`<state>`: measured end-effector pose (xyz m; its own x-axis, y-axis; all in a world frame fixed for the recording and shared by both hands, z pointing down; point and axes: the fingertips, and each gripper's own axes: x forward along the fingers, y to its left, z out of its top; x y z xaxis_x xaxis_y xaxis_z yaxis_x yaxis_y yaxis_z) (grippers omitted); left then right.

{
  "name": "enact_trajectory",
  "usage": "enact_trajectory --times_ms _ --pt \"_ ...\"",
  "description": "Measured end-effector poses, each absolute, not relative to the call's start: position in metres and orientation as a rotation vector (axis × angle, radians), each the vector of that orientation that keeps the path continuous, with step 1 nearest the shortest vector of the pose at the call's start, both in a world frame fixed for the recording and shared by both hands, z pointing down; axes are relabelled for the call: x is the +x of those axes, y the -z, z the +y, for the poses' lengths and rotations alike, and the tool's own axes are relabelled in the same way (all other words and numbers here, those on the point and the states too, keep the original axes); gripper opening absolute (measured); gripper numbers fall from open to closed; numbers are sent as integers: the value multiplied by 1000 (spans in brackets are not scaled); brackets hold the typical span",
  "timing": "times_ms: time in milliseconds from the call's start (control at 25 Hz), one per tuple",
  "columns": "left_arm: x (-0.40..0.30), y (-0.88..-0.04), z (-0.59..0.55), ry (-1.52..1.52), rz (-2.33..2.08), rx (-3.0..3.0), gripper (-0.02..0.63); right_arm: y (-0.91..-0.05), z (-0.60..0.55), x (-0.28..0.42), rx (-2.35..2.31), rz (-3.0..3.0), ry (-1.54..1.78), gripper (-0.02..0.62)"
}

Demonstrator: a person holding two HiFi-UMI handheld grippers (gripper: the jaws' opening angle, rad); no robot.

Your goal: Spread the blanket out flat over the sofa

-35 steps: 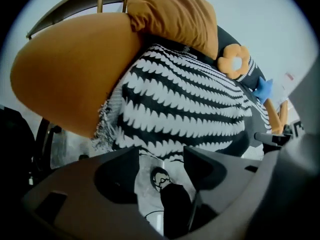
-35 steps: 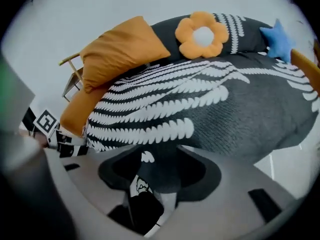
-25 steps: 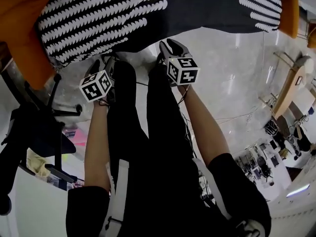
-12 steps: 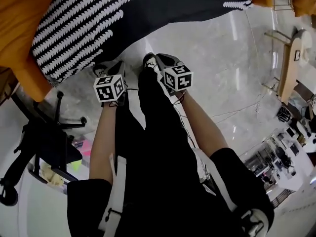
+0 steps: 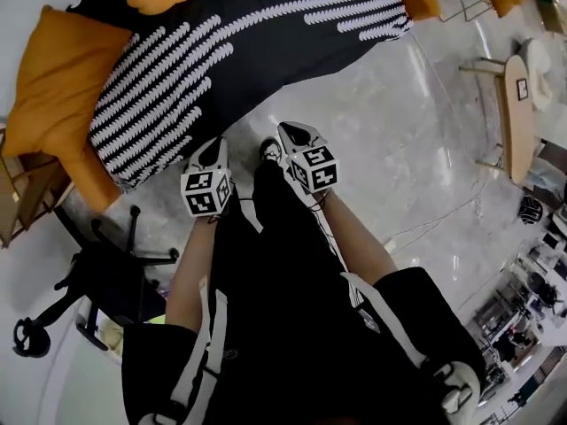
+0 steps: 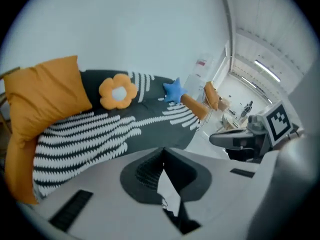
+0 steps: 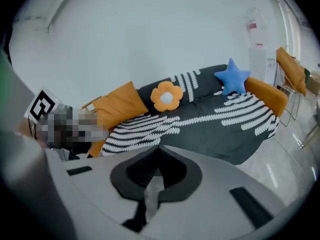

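Observation:
The black blanket (image 5: 257,34) with white stripes lies spread over the orange sofa (image 5: 62,87), its edge hanging down toward the floor. A flower pillow (image 6: 118,92) and a blue star pillow (image 6: 173,91) rest on it by the backrest. My left gripper (image 5: 215,146) and right gripper (image 5: 291,132) hover side by side over the marble floor, short of the blanket's edge. Both are shut with nothing between their jaws. The blanket (image 7: 210,119) fills the middle of the right gripper view, beyond the closed jaws.
A black office chair (image 5: 97,277) stands at the lower left beside the sofa's end. A wooden table (image 5: 516,104) stands at the far right, and an orange chair (image 6: 212,95) past the sofa's far end. The person's dark legs are below the grippers.
The sofa and blanket have receded toward the top of the head view and more of them shows. Both grippers have come away from the blanket's edge and closer together.

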<state>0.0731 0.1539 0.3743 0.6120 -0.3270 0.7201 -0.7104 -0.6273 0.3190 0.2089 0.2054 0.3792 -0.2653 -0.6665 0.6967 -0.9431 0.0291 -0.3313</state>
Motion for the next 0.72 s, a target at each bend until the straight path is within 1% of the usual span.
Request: enact_trajectory --times_ms 160,360,720 --pt "102 -285 122 -752 -919 2458 23 -301 180 219 1737 -2062 -916 8" --pt "122 -180 106 -548 -1034 2660 23 -207 156 211 1794 -2193 -648 8" --pt "128 -53 100 -281 -1130 2719 23 -84 140 230 1927 -2266 -330 8"
